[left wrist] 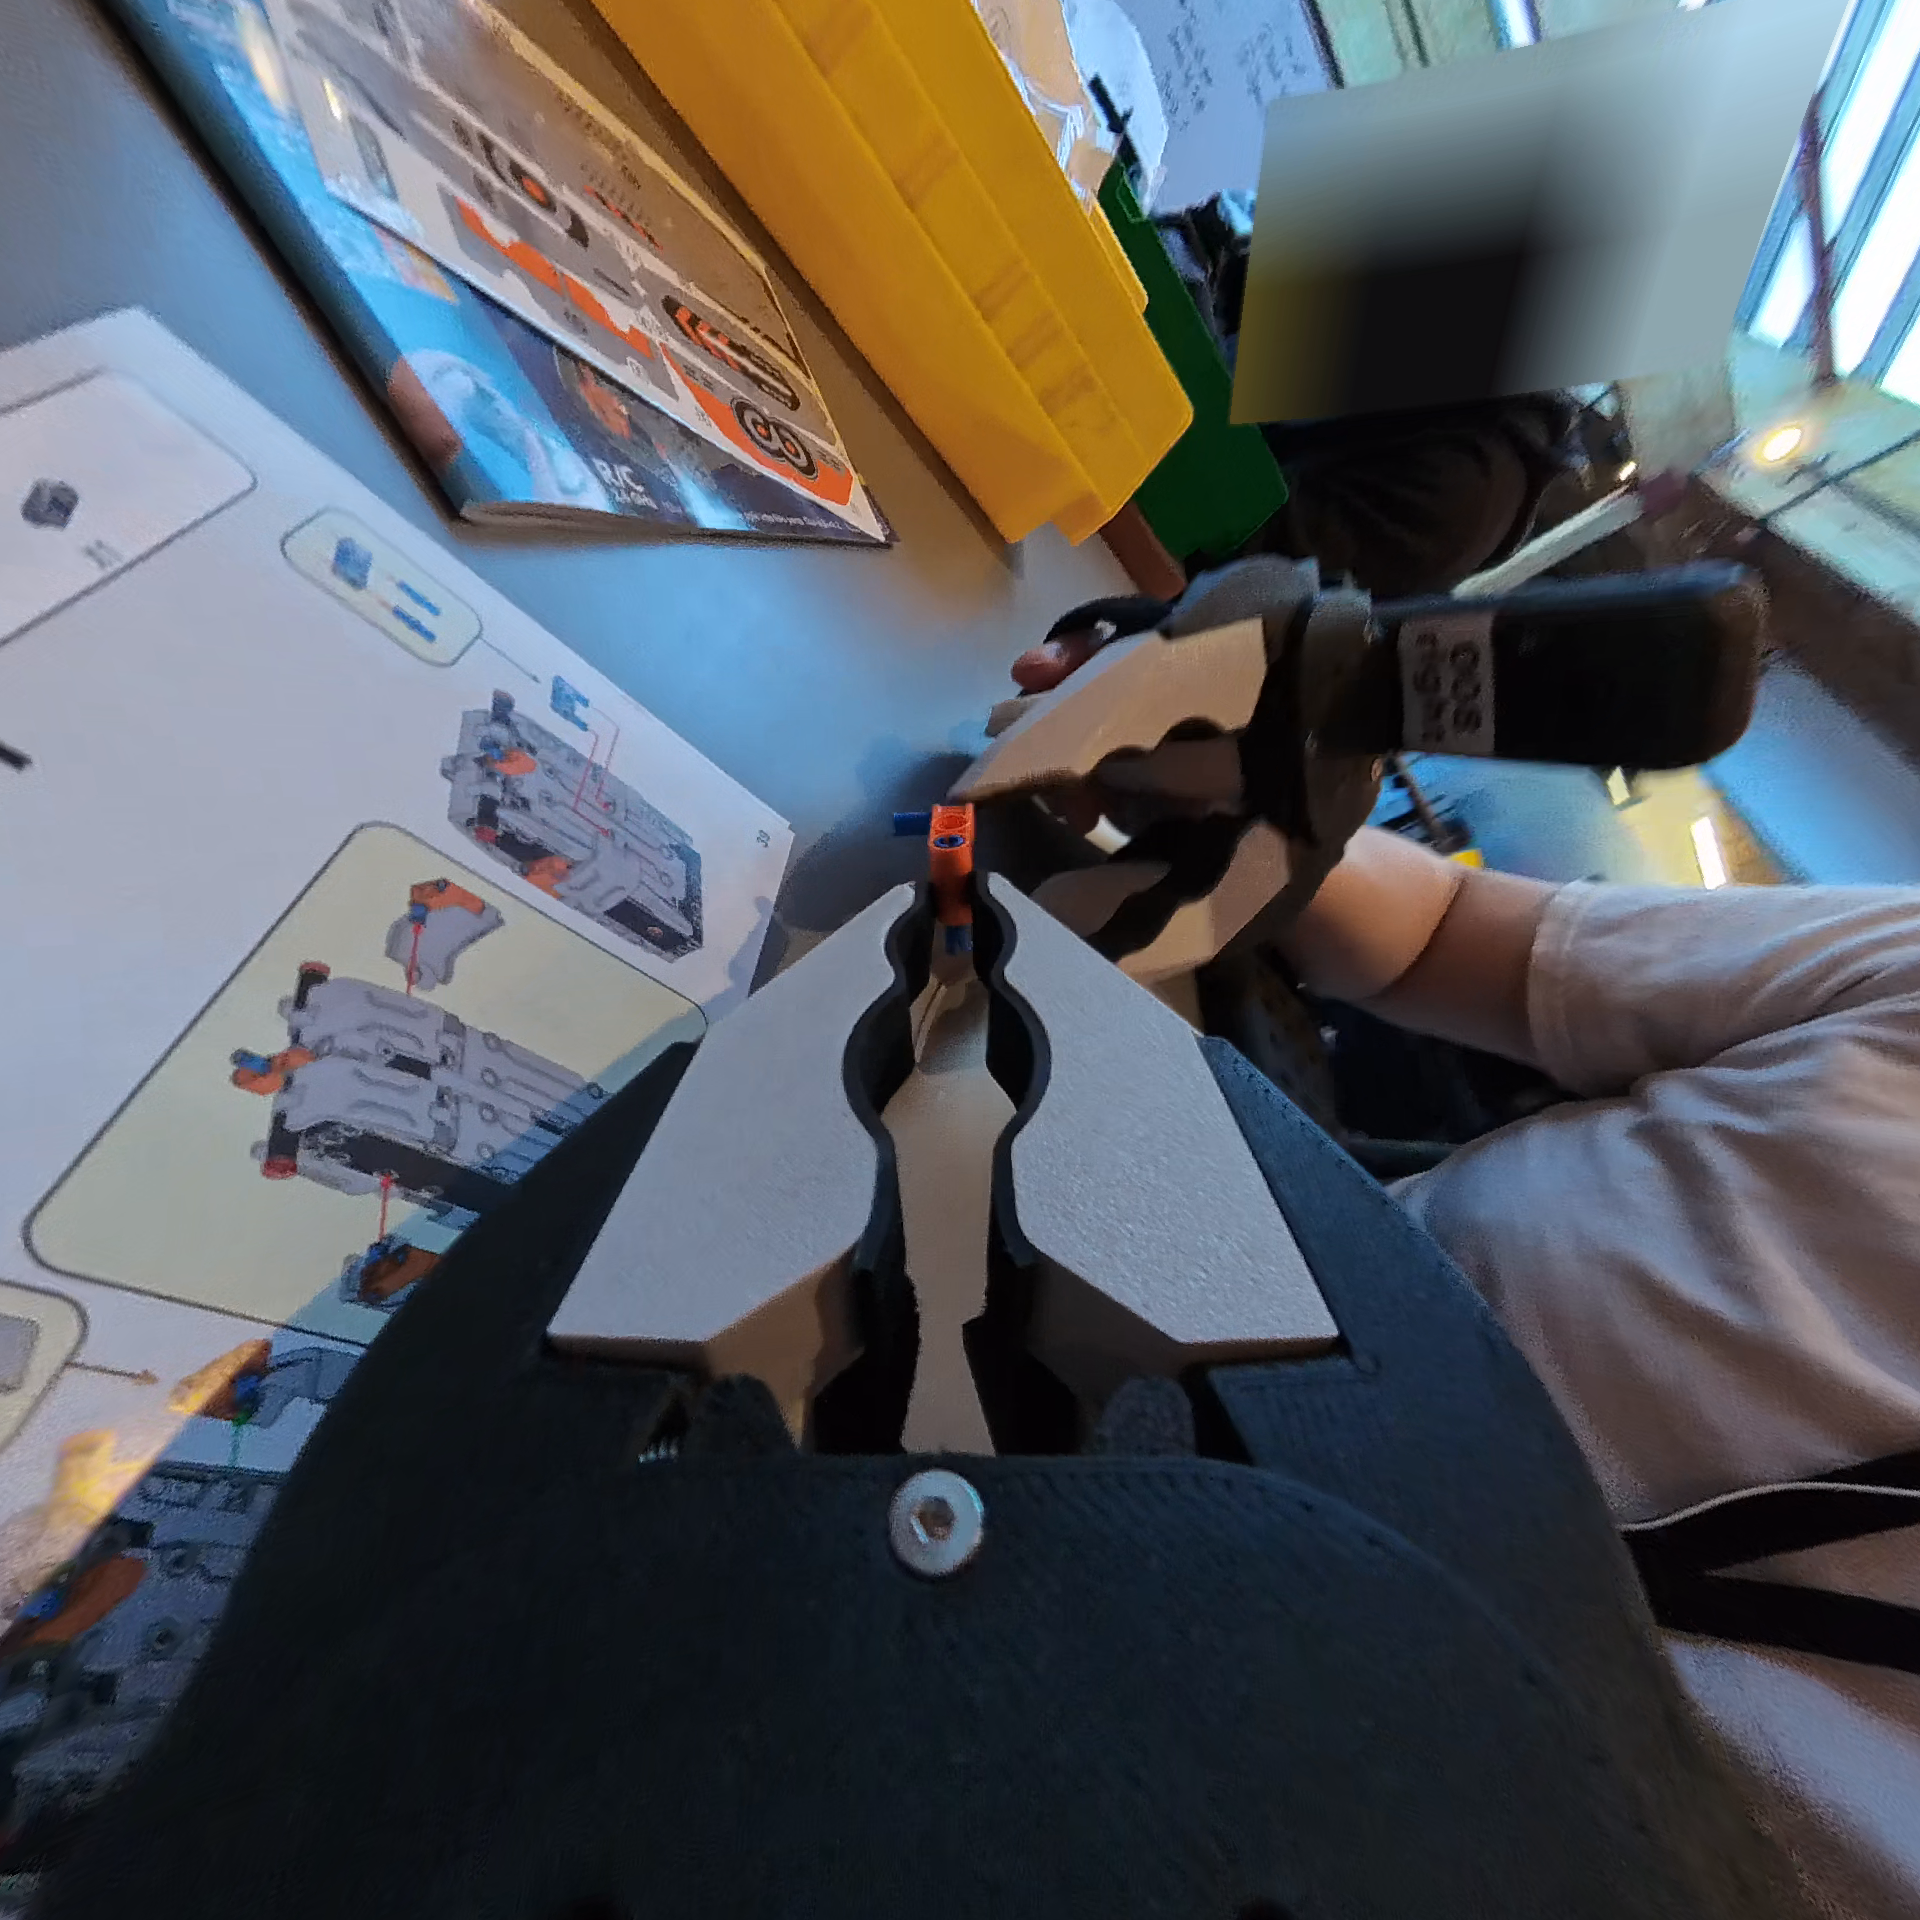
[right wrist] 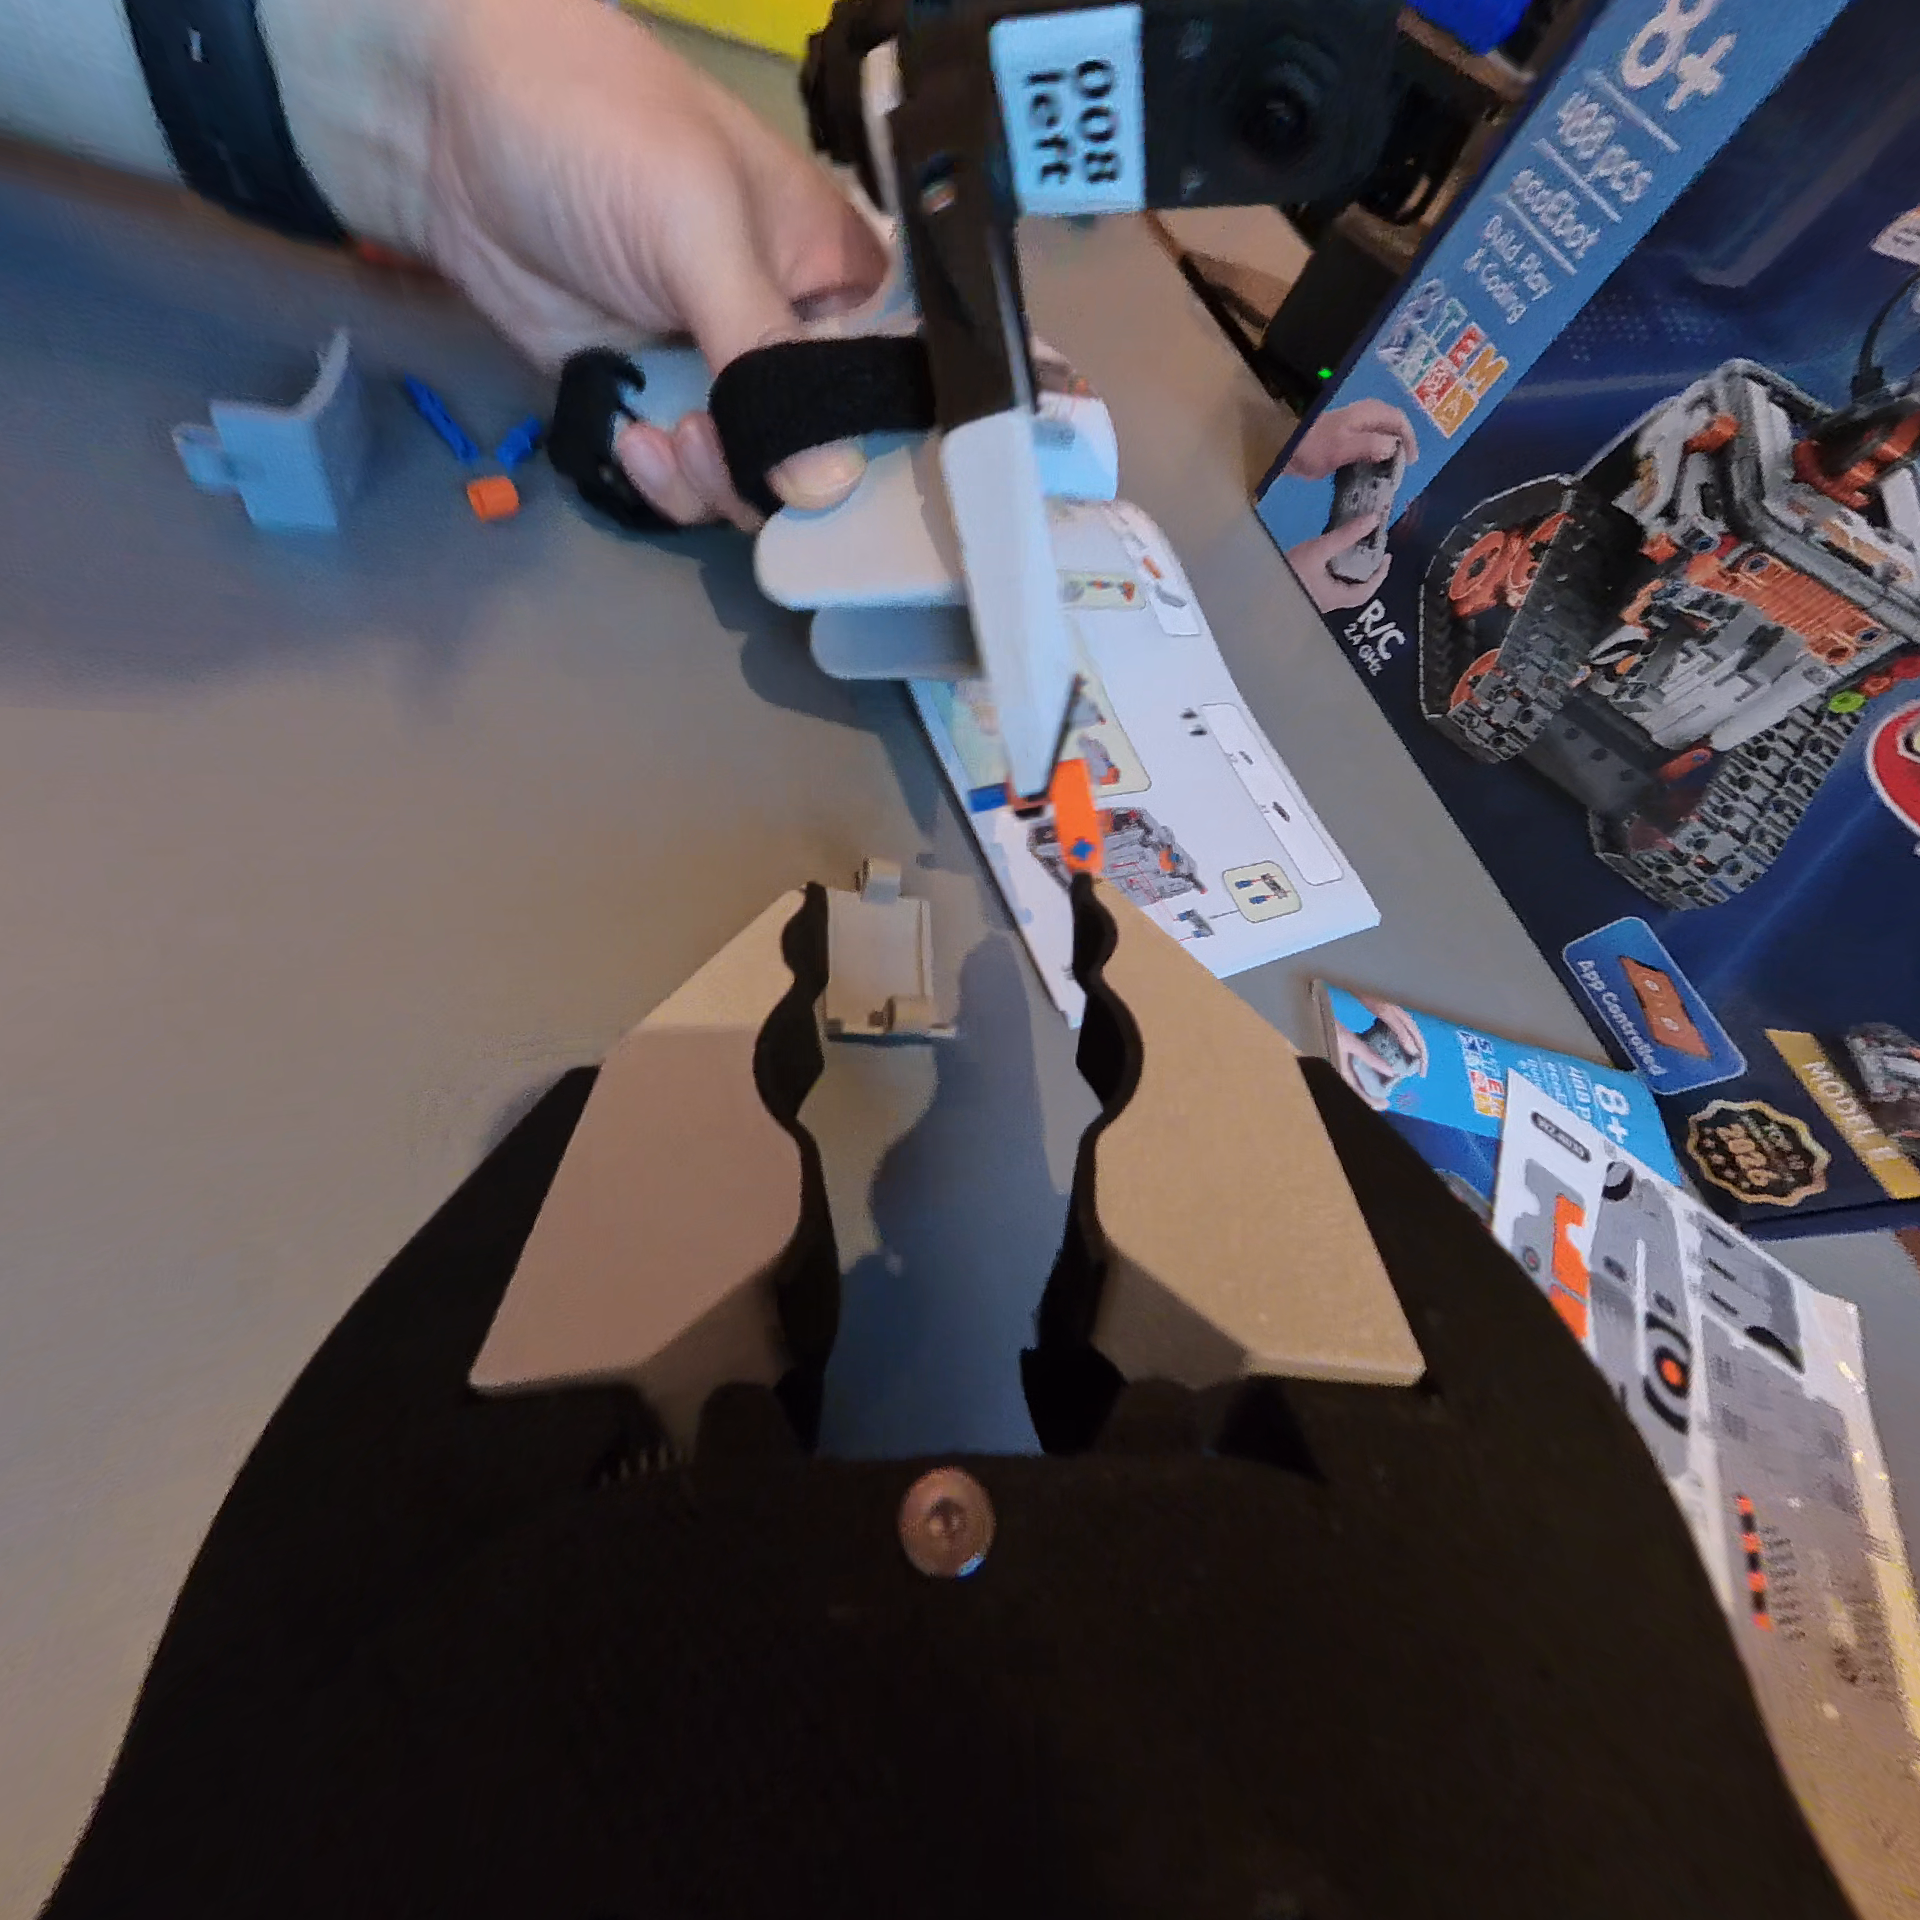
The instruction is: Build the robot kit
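We see left gripper (left wrist: 948, 896) fingers pinching orange brick connector (left wrist: 950, 860) above bench (left wrist: 727, 644); right gripper (right wrist: 940, 899) fingers spread, grey brick piece (right wrist: 883, 966) between them; instruction sheet (right wrist: 1195, 810) and printed toy box (right wrist: 1662, 623) crowd right edge.

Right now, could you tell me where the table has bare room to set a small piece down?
The grey table is bare left of the right tool, below the loose blue pins. It is crowded on the right: instruction sheet, booklet, toy box.

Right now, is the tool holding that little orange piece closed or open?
Closed: the left tool pinches the orange piece at its tips. The right tool is open, holding nothing.
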{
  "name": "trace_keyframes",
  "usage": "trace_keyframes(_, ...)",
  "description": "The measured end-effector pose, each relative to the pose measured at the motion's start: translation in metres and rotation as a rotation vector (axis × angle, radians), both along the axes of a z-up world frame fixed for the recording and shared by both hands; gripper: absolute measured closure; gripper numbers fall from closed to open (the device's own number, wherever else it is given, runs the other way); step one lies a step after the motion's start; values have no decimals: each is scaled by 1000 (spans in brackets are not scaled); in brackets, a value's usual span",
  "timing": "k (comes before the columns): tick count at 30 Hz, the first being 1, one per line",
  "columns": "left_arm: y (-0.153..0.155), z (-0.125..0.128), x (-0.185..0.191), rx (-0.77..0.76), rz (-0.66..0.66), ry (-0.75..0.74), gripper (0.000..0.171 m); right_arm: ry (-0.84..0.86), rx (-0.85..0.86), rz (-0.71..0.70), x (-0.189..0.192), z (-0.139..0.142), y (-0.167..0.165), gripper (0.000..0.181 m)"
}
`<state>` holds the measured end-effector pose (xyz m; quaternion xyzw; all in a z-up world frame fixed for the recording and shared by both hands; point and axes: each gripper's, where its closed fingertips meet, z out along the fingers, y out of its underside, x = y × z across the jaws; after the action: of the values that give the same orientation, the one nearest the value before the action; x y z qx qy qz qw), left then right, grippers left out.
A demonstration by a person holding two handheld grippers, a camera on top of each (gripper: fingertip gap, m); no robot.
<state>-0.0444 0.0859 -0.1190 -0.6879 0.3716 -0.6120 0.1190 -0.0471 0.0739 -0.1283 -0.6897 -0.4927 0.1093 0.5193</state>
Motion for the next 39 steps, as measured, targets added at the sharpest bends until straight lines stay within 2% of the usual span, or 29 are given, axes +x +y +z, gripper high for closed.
trace_keyframes(3, 2, 2, -1, 166, 6, 32, 167, 94, -54, -1, 3, 11, -2, 140)
trace_keyframes(6, 2, 7, -4, 258, 9, 43, 166, 38, -69, 28, 0, 3, -12, 144)
trace_keyframes(9, 1, 12, -5, 257, 11, 27, 167, -11, -92, 32, 9, -8, -14, 147)
trace_keyframes(12, 2, 14, -5, 247, 12, 16, 167, 50, -199, 54, 16, -9, -13, 154)
trace_keyframes(14, 2, 15, -6, 251, 9, 14, 167, 62, -229, 119, 15, -8, -18, 147)
trace_keyframes(18, 3, 19, -7, 241, 15, -2, 166, -166, -31, 173, 20, -18, -19, 142)
trace_keyframes(19, 3, 20, -7, 240, 15, -4, 167, -142, -31, 168, 16, -15, -18, 143)
trace_keyframes(20, 3, 20, -8, 242, 14, -2, 166, -102, -100, 169, 11, -17, -20, 143)
trace_keyframes(22, 3, 20, -8, 241, 15, -3, 167, -91, -208, 132, 11, -26, -17, 131)
trace_keyframes(23, 3, 21, -8, 239, 13, -5, 166, -92, -202, 130, 12, -26, -16, 131)
trace_keyframes(26, 2, 20, -8, 240, 6, -1, 166, -50, -198, 97, 12, -23, -9, 143)
trace_keyframes(28, 2, 20, -8, 237, 6, -1, 166, -19, -284, 72, 13, -25, -7, 144)
trace_keyframes(29, 2, 20, -8, 236, 6, -1, 166, 0, -320, 63, 14, -26, -7, 156)
trace_keyframes(33, 4, 23, -9, 233, 14, -12, 167, 77, -494, 33, 13, -30, -11, 159)
trace_keyframes(35, 5, 29, -11, 231, 21, -34, 166, 191, -710, 47, 7, -28, -21, 159)
trace_keyframes(37, 7, 36, -13, 226, 31, -57, 166, 273, -1023, 50, 3, -27, -37, 159)
trace_keyframes(39, 7, 41, -14, 219, 31, -71, 167, 287, -1307, 11, 6, -25, -51, 159)
